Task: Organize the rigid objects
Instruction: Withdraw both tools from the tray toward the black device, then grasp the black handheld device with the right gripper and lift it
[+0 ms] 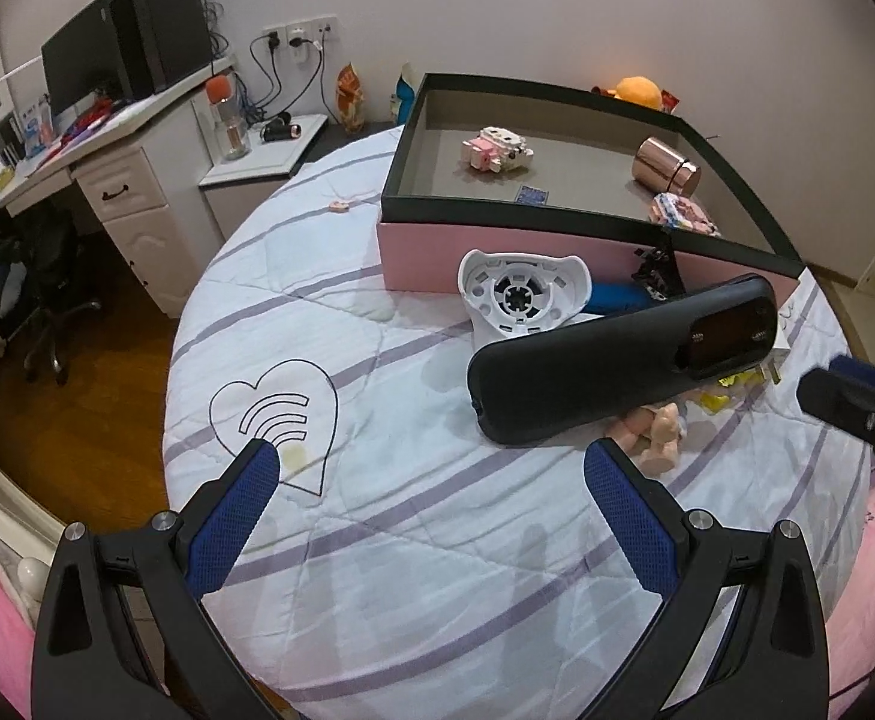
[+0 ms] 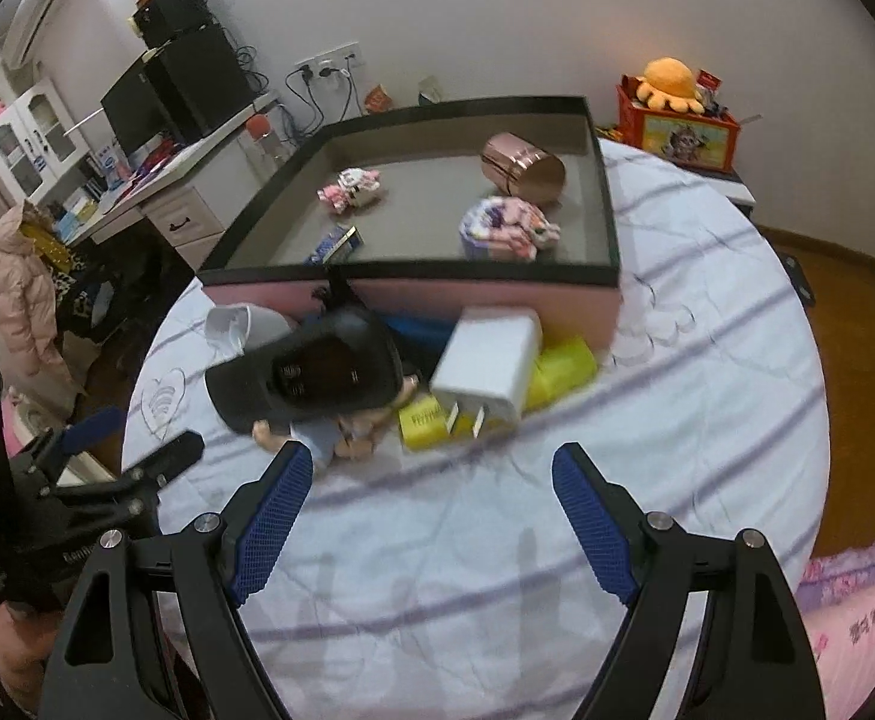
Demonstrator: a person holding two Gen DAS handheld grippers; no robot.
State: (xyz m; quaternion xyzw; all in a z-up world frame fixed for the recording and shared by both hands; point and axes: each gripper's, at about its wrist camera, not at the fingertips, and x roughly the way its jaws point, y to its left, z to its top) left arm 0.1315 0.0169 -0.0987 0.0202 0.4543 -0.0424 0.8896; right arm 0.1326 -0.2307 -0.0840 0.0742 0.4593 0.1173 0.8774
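Both pairs of jaws are held wide apart and empty above the striped quilt. The left gripper should be centred across the long black plastic casing, which lies before the pink black-rimmed box. Only the right gripper view shows the white plug adapter and yellow blocks clearly.

Bare quilt lies open ahead of the left gripper, and likewise ahead of the right gripper. At 1 o'clock in the left view the black case blocks the way, the white holder behind it. At 12 o'clock the box walls off the far side; the charger and yellow blocks crowd its front.
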